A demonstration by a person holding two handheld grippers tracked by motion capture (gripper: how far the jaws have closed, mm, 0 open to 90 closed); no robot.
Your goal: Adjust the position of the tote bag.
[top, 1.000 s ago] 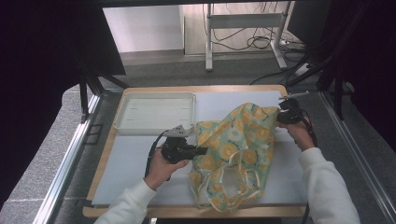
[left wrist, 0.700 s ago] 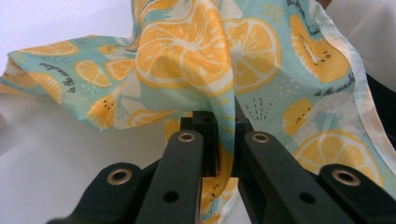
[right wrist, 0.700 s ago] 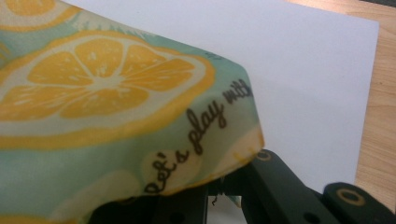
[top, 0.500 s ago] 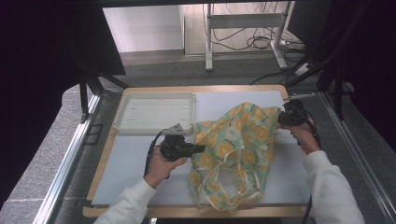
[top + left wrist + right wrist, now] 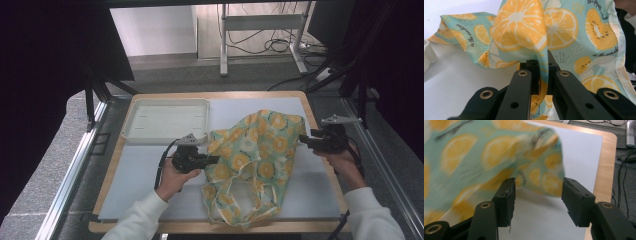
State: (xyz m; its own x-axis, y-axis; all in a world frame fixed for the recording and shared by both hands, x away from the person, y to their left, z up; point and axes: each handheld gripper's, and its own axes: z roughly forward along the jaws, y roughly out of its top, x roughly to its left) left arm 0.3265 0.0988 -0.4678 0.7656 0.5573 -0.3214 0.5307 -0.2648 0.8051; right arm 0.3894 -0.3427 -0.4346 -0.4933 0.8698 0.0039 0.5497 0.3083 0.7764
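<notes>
A teal cloth bag (image 5: 255, 160) printed with orange slices lies crumpled on the white mat (image 5: 140, 175). My left gripper (image 5: 212, 160) is at the bag's left edge, shut on a fold of the fabric (image 5: 541, 72), which runs up between its jaws. My right gripper (image 5: 302, 141) stands just off the bag's right edge. Its jaws have just been opening and stand apart (image 5: 537, 197) with nothing between them; the bag's corner (image 5: 549, 180) lies on the mat a little beyond them, blurred.
A white shallow tray (image 5: 165, 119) sits at the back left of the mat. The wooden table edge (image 5: 320, 125) runs close behind my right gripper. Metal rails (image 5: 75, 170) flank the table, and cables lie on the floor (image 5: 280, 47) beyond.
My right gripper has let go of the bag's upper right corner and drawn back to the right and nearer. The bag's right side has dropped flatter on the mat. The left gripper has kept its grip.
</notes>
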